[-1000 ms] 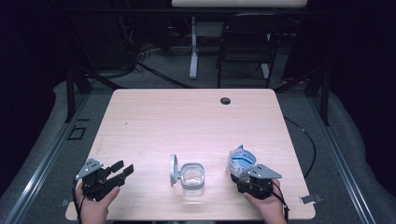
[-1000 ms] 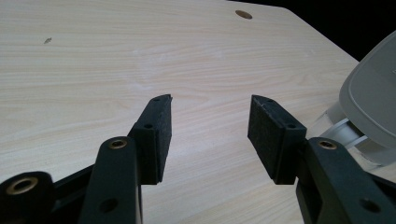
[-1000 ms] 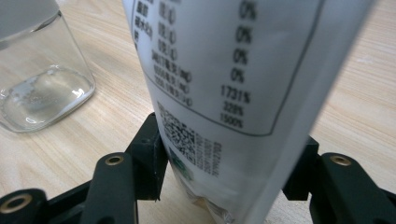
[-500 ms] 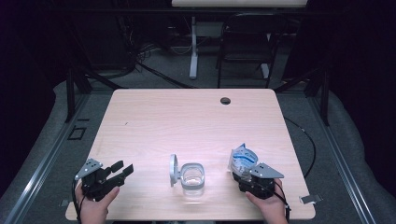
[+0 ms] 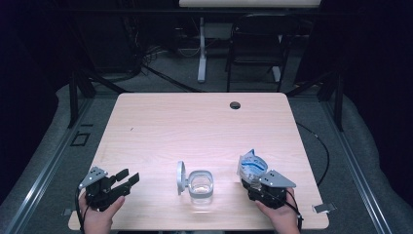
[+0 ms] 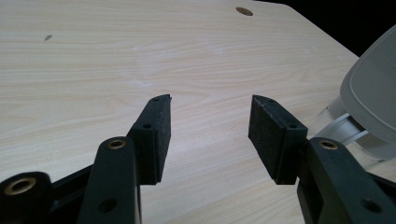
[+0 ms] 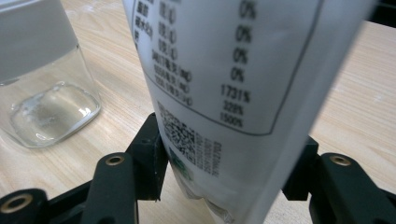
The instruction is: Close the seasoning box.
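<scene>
So, nearest the person's edge of the table [image 5: 160, 122], the two hand-held grippers are found on either side of a clear glass jar [image 5: 200, 186], which is used as the landmark here. The left hand-held gripper [image 5: 127, 178] is held well to the left of the jar, resting low over the wood, and its jaws are spread wide with nothing between them; in the left gripper view [image 6: 210, 128] bare tabletop is seen through the gap. The right hand-held gripper [image 5: 253, 183] is held just to the right of the jar, and a white and blue pouch [image 5: 252, 165] is pinched between its jaws. In the right gripper view [image 7: 229, 154] the pouch [image 7: 224, 84] is seen standing roughly upright, tilted a little, with a printed table and a QR-style code facing the camera, and both pads are pressed against its sides. The jar [image 7: 46, 93] sits open on the table, apparently empty, with its grey lid [image 5: 180, 176] flipped up on its left side. Farther off, beyond the jar near the far edge, a small dark round hole [image 5: 235, 105] is set in the tabletop. Behind the table, a dark chair [image 5: 255, 46] is made out on the floor.
</scene>
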{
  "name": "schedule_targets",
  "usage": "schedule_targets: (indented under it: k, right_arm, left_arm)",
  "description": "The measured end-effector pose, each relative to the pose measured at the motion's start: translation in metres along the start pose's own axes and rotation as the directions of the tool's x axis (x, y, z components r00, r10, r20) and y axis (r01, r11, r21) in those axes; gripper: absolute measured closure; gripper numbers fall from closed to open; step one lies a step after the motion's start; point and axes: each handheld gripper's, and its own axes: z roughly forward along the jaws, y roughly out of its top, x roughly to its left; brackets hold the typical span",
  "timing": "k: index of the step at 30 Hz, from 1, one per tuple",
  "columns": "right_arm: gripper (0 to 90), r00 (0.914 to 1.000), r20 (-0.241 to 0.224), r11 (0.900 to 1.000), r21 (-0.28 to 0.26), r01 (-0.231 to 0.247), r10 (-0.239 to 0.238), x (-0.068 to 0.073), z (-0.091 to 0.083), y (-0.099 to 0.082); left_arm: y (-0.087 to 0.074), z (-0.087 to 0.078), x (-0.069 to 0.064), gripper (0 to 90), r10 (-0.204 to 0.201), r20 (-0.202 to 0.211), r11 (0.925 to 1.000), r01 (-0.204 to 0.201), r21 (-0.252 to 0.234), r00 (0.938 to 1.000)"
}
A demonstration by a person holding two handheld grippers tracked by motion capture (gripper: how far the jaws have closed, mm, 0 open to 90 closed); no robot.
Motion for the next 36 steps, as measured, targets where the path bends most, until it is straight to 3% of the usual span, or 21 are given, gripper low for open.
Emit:
schedule_targets:
  k: [16,36]
  right_arm:
    - [44.4,0.9985,0.015,0.9985,-0.01,0.053,-0.053,0.006,-0.001,0.008]
    - [44.4,0.9936,-0.011,0.9936,-0.012,0.112,-0.113,0.019,0.001,0.017]
  left_arm:
    - [-0.003,-0.005,0.002,49.3,-0.008,-0.01,1.0,0.008,-0.002,0.9999]
    - [-0.004,-0.009,0.003,49.2,-0.007,-0.018,1.0,0.007,-0.006,0.9998]
